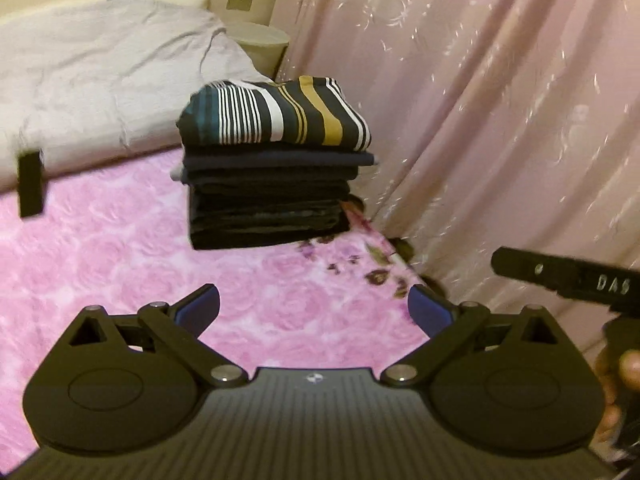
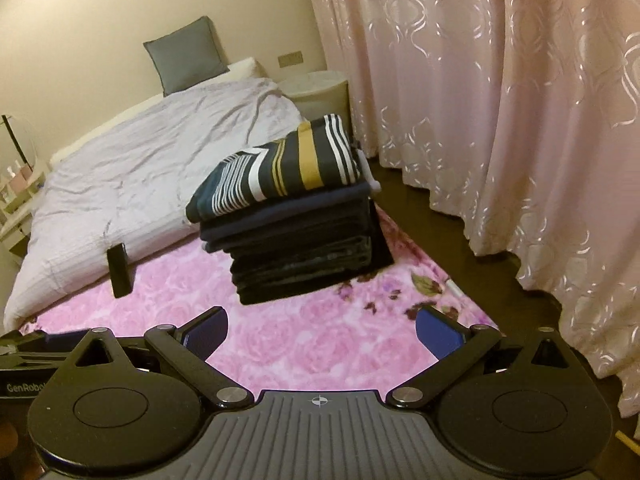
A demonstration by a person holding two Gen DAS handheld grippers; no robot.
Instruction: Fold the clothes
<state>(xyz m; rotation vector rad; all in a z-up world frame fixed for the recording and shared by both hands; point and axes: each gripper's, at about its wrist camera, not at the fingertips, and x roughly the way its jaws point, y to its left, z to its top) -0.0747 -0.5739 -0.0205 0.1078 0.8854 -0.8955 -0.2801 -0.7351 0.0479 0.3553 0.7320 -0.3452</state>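
Hovering with fingers spread and empty, the left gripper (image 1: 314,310) and right gripper (image 2: 322,330) are facing the folded stack (image 2: 296,216) at twelve o'clock on the pink blanket (image 2: 304,344), fitting either a finished pile or a pause between garments.

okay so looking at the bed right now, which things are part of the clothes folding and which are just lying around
Part of the folding:
- stack of folded clothes, striped garment on top
- left gripper and right gripper, both open and empty

Just lying about:
- small black object on the pink blanket
- grey cushion
- crumpled duvet
- curtain
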